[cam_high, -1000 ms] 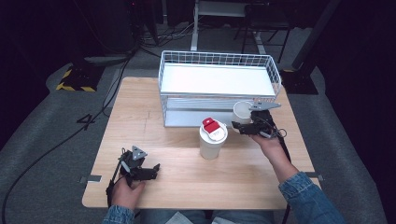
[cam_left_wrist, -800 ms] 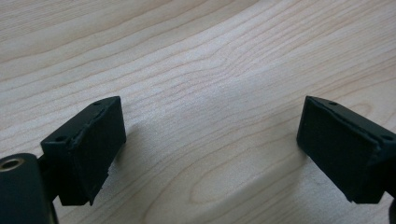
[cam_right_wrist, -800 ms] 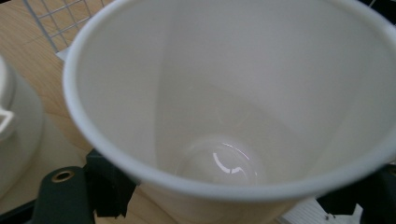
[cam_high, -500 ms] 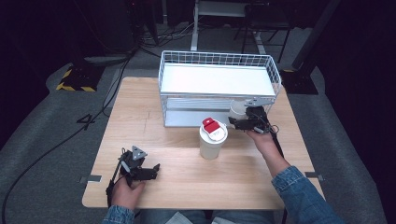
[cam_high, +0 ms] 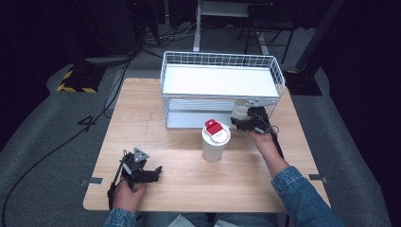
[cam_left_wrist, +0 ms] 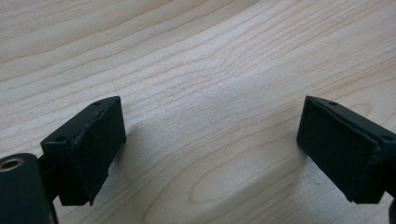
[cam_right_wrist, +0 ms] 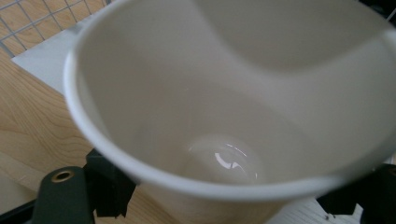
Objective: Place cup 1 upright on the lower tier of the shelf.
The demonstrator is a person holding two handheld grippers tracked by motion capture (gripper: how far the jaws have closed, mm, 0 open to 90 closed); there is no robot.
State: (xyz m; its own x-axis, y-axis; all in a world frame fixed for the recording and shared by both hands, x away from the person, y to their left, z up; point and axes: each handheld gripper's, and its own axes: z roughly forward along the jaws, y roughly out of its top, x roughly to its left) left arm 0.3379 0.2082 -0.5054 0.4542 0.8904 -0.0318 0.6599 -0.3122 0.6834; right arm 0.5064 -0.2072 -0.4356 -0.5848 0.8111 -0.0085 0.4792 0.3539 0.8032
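Note:
My right gripper (cam_high: 240, 121) is shut on a white paper cup (cam_high: 239, 110), held tilted at the front right corner of a white wire rack (cam_high: 165, 90), by its lower shelf. In the right gripper view the cup (cam_right_wrist: 233, 116) is empty, its mouth faces the camera, and my right gripper (cam_right_wrist: 224, 203) clamps it low on both sides. A second white cup (cam_high: 215, 144) stands upright mid-table with a red and white object (cam_high: 215, 127) on its top. My left gripper (cam_high: 153, 172) rests open on the wood at the front left, with nothing between its jaws (cam_left_wrist: 210, 149).
The two-level wire rack takes up the back middle of the wooden table (cam_high: 189, 194). Its white top shelf (cam_high: 220, 80) is bare. Cables and dark equipment lie on the floor beyond the table.
My right gripper has carried the white cup a little left, closer to the rack's lower shelf. The left gripper has not moved.

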